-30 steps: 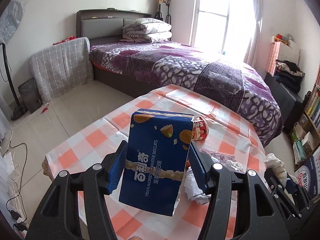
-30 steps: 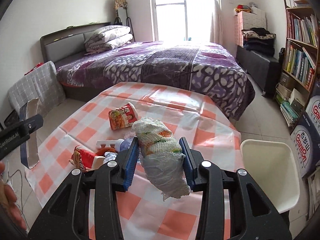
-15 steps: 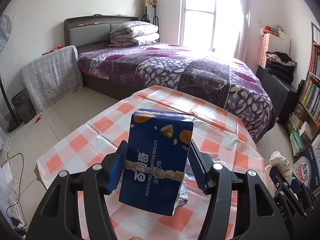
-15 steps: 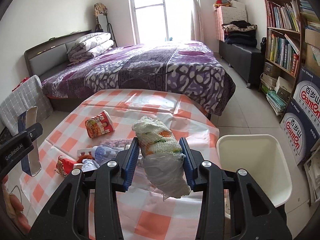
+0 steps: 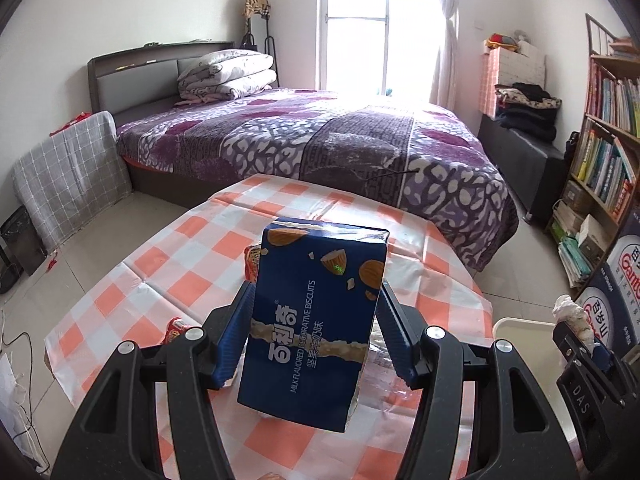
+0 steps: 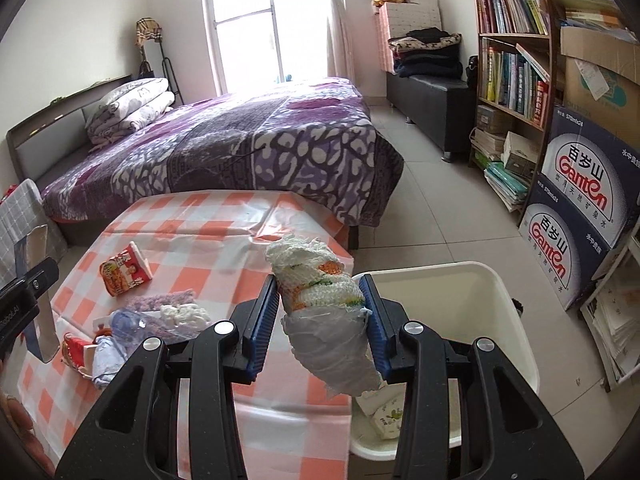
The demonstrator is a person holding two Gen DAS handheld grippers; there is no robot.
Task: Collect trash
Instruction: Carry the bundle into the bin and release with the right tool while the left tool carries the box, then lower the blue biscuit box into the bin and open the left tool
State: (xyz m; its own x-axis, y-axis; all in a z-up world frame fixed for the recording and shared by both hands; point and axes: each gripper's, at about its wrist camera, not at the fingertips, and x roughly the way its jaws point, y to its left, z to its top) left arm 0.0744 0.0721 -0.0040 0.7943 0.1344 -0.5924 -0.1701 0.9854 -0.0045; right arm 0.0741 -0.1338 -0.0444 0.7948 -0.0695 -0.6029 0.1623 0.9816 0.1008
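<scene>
Blue biscuit box [image 5: 316, 332]: clamped upright by its two narrow sides in the left hand-held gripper [image 5: 314, 336], raised above the checked counter [image 5: 192, 248]. Probably light and near empty, thin card walls, bottom flap hanging open; likely to buckle under a hard squeeze, so best held across the sides at mid-height, as now. Glossy print, possibly slippery between the ribbed pads.

White netted bundle with orange and green flecks, wrapped below in crumpled plastic [image 6: 326, 312]: pinched across its middle in the right hand-held gripper [image 6: 322, 312], hanging at the counter's edge beside the near rim of the white bin [image 6: 516, 320]. Soft, squashy, very light by the look of it; plastic tail loose and apt to slide out unless gripped on the firmer netted part.

Left of the right hand-held gripper, on the counter: red noodle packet [image 6: 124, 270], crushed clear bottle [image 6: 128, 322], scraps of white paper [image 6: 184, 312], a red wrapper [image 6: 76, 350] nearer the edge. Inside the bin, below the bundle: some white packets already lying. Beyond the counter, a bed with a purple cover [image 5: 320, 148].
</scene>
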